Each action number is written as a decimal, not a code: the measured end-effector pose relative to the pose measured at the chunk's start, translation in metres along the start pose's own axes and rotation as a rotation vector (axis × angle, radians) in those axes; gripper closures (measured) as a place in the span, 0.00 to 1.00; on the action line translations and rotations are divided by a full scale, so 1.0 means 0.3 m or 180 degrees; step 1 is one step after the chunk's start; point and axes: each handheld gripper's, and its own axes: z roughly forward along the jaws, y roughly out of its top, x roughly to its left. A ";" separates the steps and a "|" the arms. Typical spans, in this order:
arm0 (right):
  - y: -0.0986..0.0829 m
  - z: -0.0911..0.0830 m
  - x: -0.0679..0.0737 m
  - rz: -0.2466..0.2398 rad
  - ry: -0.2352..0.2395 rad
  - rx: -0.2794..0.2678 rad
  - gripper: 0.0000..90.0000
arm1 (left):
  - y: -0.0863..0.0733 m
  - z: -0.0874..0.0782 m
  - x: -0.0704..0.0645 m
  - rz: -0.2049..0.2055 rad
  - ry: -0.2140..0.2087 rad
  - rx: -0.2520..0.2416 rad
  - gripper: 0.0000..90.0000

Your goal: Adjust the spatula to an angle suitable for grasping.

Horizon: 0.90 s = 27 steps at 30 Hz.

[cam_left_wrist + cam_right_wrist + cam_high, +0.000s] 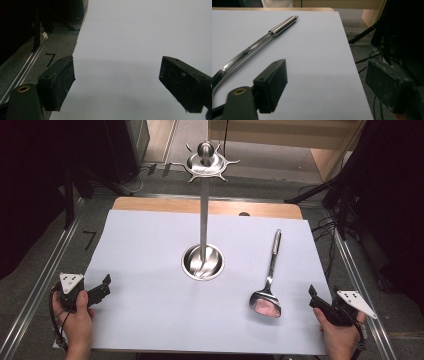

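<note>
Ladle (269, 285) lies flat on the white sheet (150, 315) at about four o'clock from the steel hanging stand (203, 260), its bowl toward the person and its handle running away toward one o'clock. Lying loose like that, with the small ring at the handle tip free, it looks ready to be picked up and hung on one of the hooks around the stand's crown (206, 164); the stand sits mid-sheet, probably so both hands can reach it.

Nearest to the ladle is the right gripper (316, 297), held at the sheet's right edge at about three o'clock from the bowl, near it but not touching. In the right gripper view its jaws stand wide apart with nothing between them, and the ladle's handle (283, 25) curves off to their upper left.

At the sheet's left edge, around eight o'clock from the stand and well apart from the ladle, the left gripper (102, 287) is likewise spread wide and empty over bare sheet (140, 37). Both seem parked at the margins, leaving the middle free for a first reach.
</note>
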 end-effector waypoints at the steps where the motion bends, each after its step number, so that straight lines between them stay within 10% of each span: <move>1: 0.000 0.000 0.000 0.0000 0.0000 0.0000 0.20 | 0.000 0.000 0.000 0.0000 0.0000 0.0000 0.16; 15: 0.079 0.013 0.063 -0.0069 -0.0248 0.0187 0.29 | -0.001 -0.003 -0.003 0.0038 0.0016 -0.0001 0.16; 27: 0.152 0.077 0.082 0.0279 -0.0108 0.0336 0.78 | -0.003 -0.006 -0.004 0.0057 0.0014 -0.0039 0.16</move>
